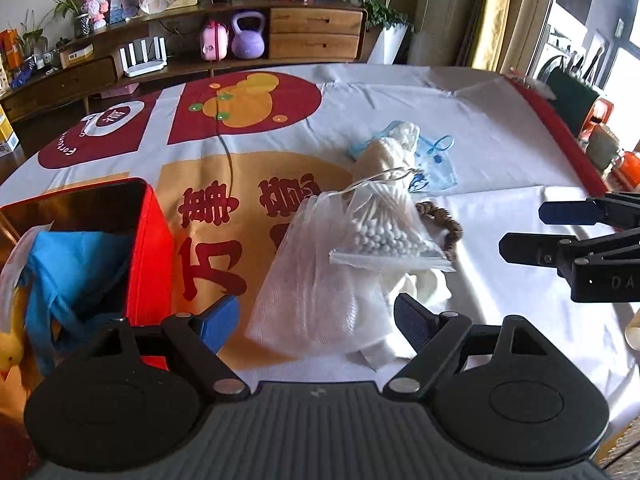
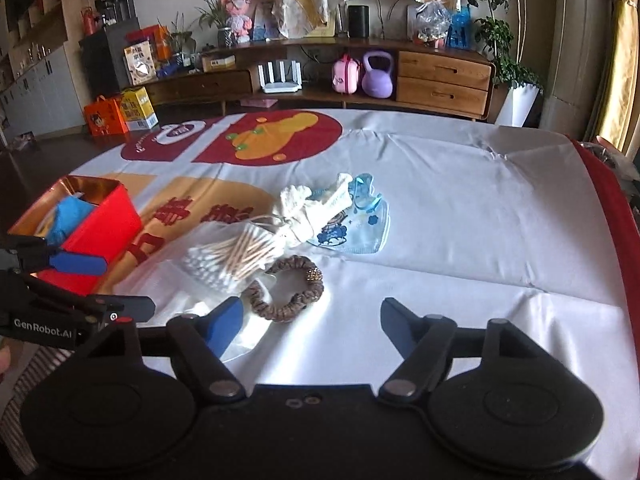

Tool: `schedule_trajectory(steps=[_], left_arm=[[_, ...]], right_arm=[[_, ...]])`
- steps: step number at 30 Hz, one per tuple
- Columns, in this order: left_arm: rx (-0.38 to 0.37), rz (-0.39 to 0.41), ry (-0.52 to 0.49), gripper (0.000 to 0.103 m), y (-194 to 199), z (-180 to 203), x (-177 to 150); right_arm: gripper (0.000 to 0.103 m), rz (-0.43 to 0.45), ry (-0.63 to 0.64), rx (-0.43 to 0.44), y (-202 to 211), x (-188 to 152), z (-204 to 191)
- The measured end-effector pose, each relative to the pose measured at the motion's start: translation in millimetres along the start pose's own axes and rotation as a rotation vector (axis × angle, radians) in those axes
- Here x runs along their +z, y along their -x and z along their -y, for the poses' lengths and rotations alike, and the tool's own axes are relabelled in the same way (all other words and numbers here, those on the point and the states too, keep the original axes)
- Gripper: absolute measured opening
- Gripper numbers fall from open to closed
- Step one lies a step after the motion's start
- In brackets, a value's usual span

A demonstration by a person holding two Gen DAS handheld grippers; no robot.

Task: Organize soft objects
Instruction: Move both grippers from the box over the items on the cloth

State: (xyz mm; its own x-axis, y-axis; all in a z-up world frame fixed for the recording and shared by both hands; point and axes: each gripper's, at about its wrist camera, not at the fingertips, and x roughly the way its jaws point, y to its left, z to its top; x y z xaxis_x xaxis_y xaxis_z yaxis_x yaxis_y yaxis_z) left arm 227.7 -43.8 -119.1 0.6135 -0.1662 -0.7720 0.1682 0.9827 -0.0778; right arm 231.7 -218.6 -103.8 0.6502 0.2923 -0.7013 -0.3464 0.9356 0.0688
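A pile of soft items lies mid-table: a white mesh pouch [image 1: 316, 296], a clear bag of cotton swabs [image 1: 384, 228] [image 2: 232, 256], a cream knitted cloth [image 1: 384, 152] [image 2: 316, 216], a blue face mask [image 1: 436, 160] [image 2: 360, 228] and a brown braided hair tie [image 2: 286, 294] [image 1: 450, 232]. A red box [image 1: 148, 248] [image 2: 92, 228] at the left holds a blue cloth [image 1: 76, 268]. My left gripper [image 1: 316, 320] is open, its jaws either side of the mesh pouch. My right gripper [image 2: 312, 326] is open and empty, just in front of the hair tie.
The table wears a white cloth [image 2: 460, 208] with red and orange prints. A yellow duck toy [image 1: 10, 350] sits by the box. A wooden sideboard [image 2: 440, 76] with a purple kettlebell stands beyond the far edge. A red table edge [image 2: 612, 200] runs along the right.
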Motion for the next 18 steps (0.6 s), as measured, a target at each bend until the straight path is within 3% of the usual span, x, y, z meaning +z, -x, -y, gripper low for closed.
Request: schedule_trajectory(steps=[5,18], left_arm=[[0.007,-0.012,0.002,0.085,-16.4,-4.0,3.8],[-0.016,-0.017,-0.002,0.084,-37.4,-4.8,4.0]], right_arm=[[0.070,-0.015,-0.019,-0.001,-21.4,4.7,3.9],[0.045,-0.046,0.003,-0.045,-58.8,7.9,-3.4]])
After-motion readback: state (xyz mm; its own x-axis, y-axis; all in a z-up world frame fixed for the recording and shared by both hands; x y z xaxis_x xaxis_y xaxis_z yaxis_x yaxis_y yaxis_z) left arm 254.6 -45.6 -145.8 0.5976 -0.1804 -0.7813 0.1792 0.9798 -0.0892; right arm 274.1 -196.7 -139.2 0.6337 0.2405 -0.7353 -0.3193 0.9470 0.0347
